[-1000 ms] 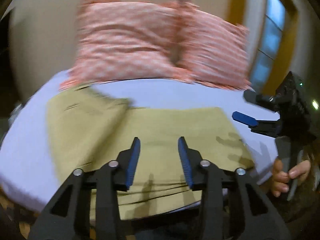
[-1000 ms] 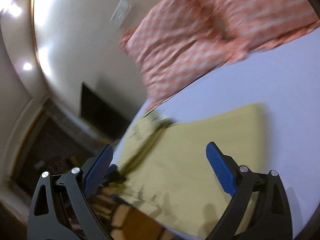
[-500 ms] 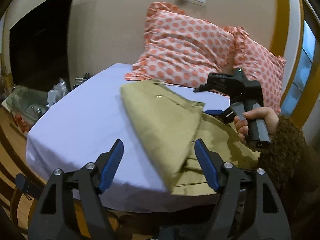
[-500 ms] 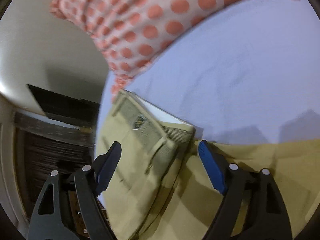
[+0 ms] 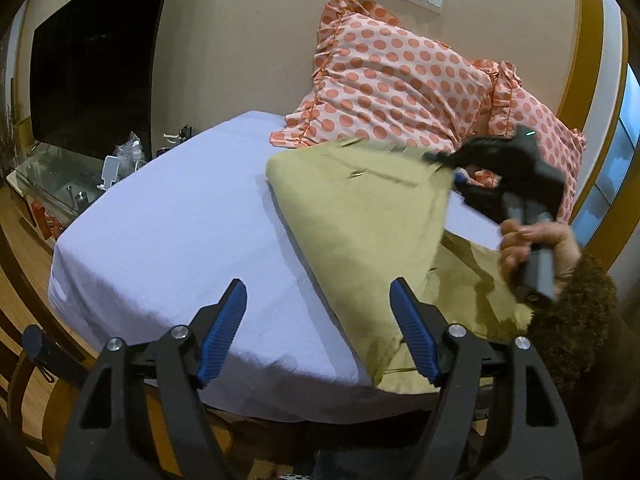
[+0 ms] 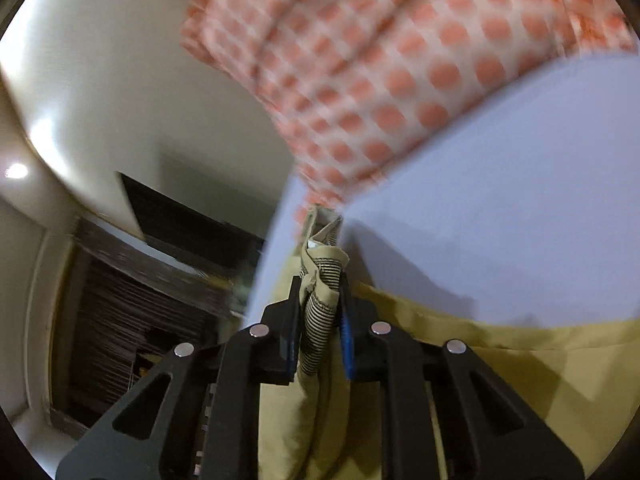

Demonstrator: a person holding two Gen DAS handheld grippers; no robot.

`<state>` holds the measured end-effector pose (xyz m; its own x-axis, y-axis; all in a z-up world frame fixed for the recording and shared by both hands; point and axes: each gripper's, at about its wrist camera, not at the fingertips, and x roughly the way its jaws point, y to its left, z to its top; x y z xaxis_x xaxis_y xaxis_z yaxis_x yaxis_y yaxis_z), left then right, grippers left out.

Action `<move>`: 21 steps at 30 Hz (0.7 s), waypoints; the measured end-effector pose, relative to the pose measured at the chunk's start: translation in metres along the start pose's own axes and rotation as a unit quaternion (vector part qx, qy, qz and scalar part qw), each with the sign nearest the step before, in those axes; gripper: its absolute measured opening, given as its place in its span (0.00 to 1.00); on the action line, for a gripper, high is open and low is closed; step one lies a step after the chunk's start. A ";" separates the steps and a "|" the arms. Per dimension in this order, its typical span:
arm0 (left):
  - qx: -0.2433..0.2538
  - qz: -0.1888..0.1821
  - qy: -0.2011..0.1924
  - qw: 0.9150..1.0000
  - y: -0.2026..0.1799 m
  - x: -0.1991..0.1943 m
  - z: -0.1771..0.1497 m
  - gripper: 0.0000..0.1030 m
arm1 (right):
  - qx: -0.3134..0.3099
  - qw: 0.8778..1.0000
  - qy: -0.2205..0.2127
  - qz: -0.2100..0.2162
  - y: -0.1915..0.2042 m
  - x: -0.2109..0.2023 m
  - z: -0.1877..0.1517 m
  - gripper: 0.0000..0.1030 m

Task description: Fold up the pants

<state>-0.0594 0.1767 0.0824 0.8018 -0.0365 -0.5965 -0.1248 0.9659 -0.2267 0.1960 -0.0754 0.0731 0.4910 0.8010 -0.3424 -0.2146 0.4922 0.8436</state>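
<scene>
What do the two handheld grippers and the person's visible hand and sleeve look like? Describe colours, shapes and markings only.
The left gripper and right gripper are black frames with triangular cut-outs, silver rivets and ribbed blue finger pads. The right one has a grey handle and a small green light. The hand is bare, its sleeve dark brown and fuzzy. No cables show.

Right gripper [image 5: 460, 168] motion-blurred in left view, jaws indistinct. Polka-dot pillows [image 6: 392, 80] smeared in right view. Pants [image 6: 500, 392] cut by lower frame edge. Bedside clutter [image 5: 120, 160] too small to identify.
</scene>
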 end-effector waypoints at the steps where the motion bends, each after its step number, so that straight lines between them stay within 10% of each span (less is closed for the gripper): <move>1: 0.000 0.000 -0.002 1.000 -0.001 -0.001 0.000 0.72 | -0.003 1.000 -0.016 0.010 0.004 -0.013 0.001 0.16; 6: 0.005 -0.005 -0.005 1.000 -0.007 0.002 0.001 0.74 | -0.017 0.993 -0.110 0.030 0.003 -0.119 -0.014 0.16; 10: 0.019 -0.024 0.007 1.000 -0.019 0.020 0.004 0.74 | -0.022 0.983 -0.180 -0.042 -0.028 -0.219 -0.072 0.16; 16: 0.065 -0.053 0.040 0.996 -0.049 0.060 0.022 0.78 | 0.001 0.980 -0.119 -0.161 -0.076 -0.244 -0.148 0.20; 19: 0.074 -0.090 0.083 0.990 -0.056 0.087 0.033 0.83 | 0.002 0.973 -0.137 -0.186 -0.078 -0.259 -0.138 0.64; 20: 0.075 -0.104 0.099 0.987 -0.057 0.095 0.034 0.85 | -0.008 0.969 -0.160 -0.190 -0.077 -0.268 -0.128 0.94; 21: 0.076 -0.114 0.113 0.984 -0.057 0.103 0.036 0.85 | -0.028 0.965 -0.178 -0.192 -0.077 -0.274 -0.116 0.95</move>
<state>0.0514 0.1267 0.0618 0.6457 -0.2958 -0.7040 0.1461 0.9528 -0.2663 -0.0195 -0.2931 0.0544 0.8000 0.3936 -0.4528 0.0005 0.7543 0.6565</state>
